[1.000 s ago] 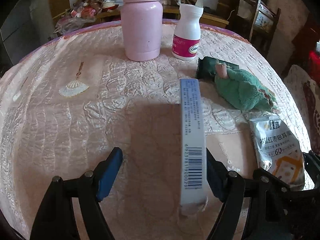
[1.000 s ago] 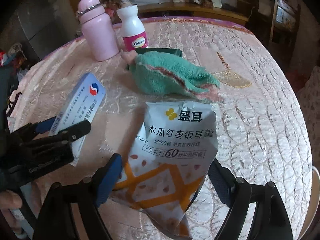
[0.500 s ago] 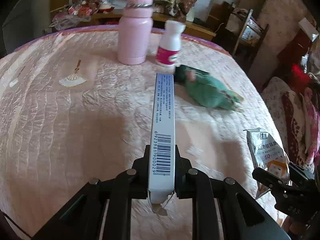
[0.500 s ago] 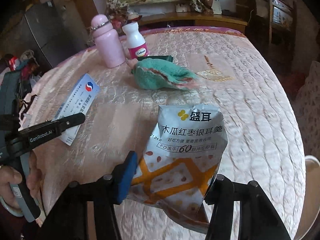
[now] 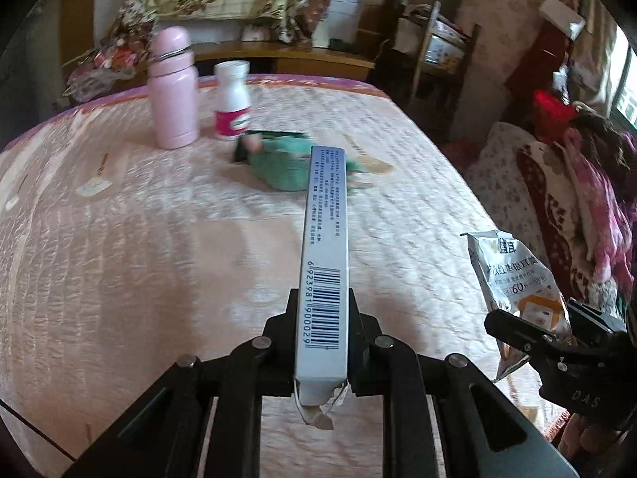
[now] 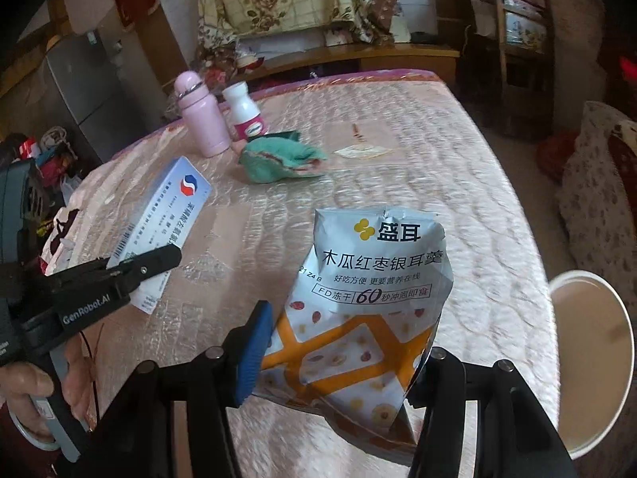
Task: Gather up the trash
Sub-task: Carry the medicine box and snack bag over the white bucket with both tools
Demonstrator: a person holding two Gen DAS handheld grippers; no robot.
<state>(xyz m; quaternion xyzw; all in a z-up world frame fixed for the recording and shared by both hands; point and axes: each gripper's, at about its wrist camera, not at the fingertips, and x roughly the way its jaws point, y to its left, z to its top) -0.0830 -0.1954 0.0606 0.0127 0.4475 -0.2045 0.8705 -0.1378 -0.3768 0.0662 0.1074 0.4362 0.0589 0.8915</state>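
Left wrist view: your left claw (image 5: 321, 342) is clamped on the barcoded medicine box (image 5: 324, 255).
Right wrist view, lower centre: your right claw (image 6: 338, 352) grips the silver snack pouch (image 6: 370, 279) above the quilted surface (image 6: 438, 183).

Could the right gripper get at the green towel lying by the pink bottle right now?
Probably not to grasp it: the right gripper is already shut on the silver foil snack pouch. The way across the quilted pink tabletop to the crumpled green towel looks unobstructed, though.

The box (image 5: 324, 263) bore barcode 6923981900029; the pouch (image 6: 370, 290) read 盛耳 (also "60"); the left gripper (image 6: 141, 267) read GenRobot.AI.
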